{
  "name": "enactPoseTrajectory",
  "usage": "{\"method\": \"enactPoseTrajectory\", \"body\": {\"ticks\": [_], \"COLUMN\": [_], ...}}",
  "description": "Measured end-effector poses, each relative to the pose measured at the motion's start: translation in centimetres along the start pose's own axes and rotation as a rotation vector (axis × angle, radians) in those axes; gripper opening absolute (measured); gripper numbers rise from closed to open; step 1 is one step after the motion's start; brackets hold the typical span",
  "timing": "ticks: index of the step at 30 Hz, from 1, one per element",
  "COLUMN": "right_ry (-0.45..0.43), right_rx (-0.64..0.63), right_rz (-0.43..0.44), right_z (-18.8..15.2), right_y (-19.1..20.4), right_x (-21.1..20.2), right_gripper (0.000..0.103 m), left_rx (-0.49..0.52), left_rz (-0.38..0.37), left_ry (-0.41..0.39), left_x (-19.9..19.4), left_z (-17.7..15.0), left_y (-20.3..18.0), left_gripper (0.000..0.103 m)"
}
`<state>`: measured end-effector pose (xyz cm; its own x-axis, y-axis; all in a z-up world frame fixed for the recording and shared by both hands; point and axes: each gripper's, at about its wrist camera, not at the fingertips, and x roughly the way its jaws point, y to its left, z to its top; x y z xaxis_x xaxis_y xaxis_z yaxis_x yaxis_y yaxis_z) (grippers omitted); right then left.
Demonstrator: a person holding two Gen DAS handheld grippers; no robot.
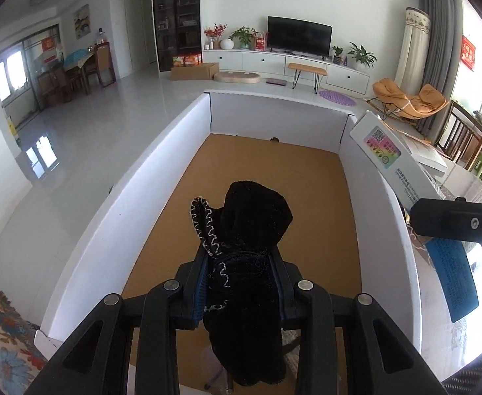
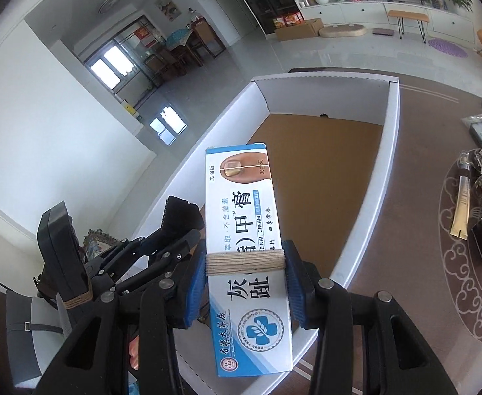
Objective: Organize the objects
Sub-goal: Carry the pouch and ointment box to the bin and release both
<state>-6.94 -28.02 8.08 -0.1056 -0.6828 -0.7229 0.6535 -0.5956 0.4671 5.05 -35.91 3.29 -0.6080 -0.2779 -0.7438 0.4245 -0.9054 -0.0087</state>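
left gripper (image 1: 241,283) clamping the black sock (image 1: 247,230), hanging over the white box (image 1: 125,204) – lower it toward a corner before letting go | right gripper (image 2: 245,273) pinching the ointment carton (image 2: 244,230) above the same box – set it flat alongside, not atop the sock

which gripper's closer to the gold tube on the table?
Right. The right gripper, shut on the cream box, is on the box's side facing the gold tube; the left gripper, holding black cloth, is beyond it.
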Motion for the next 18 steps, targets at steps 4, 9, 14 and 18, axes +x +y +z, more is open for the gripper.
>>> {"method": "enactPoseTrajectory", "body": {"ticks": [4, 9, 14, 18], "right_ry": [0.022, 0.000, -0.173, -0.275], "right_rx": [0.028, 0.054, 0.038, 0.037], "right_rz": [0.017, -0.005, -0.126, -0.426], "right_z": [-0.6, -1.5, -3.2, -9.0], "right_y": [-0.5, -2.4, -5.9, -11.2], "right_x": [3.0, 2.8, -2.8, -6.9], "right_gripper": [0.050, 0.069, 0.090, 0.096], "left_rx": [0.020, 0.055, 0.038, 0.084], "left_rz": [0.055, 0.125, -0.010, -0.223], "left_ry": [0.031, -0.042, -0.083, -0.138], "left_x": [1.2, 0.3, -0.6, -3.1], "left_z": [-0.6, -0.4, -0.2, -1.1], "left_y": [-0.4, -1.6, -4.4, -10.3], "left_gripper": [0.071, 0.100, 0.100, 0.100]}}
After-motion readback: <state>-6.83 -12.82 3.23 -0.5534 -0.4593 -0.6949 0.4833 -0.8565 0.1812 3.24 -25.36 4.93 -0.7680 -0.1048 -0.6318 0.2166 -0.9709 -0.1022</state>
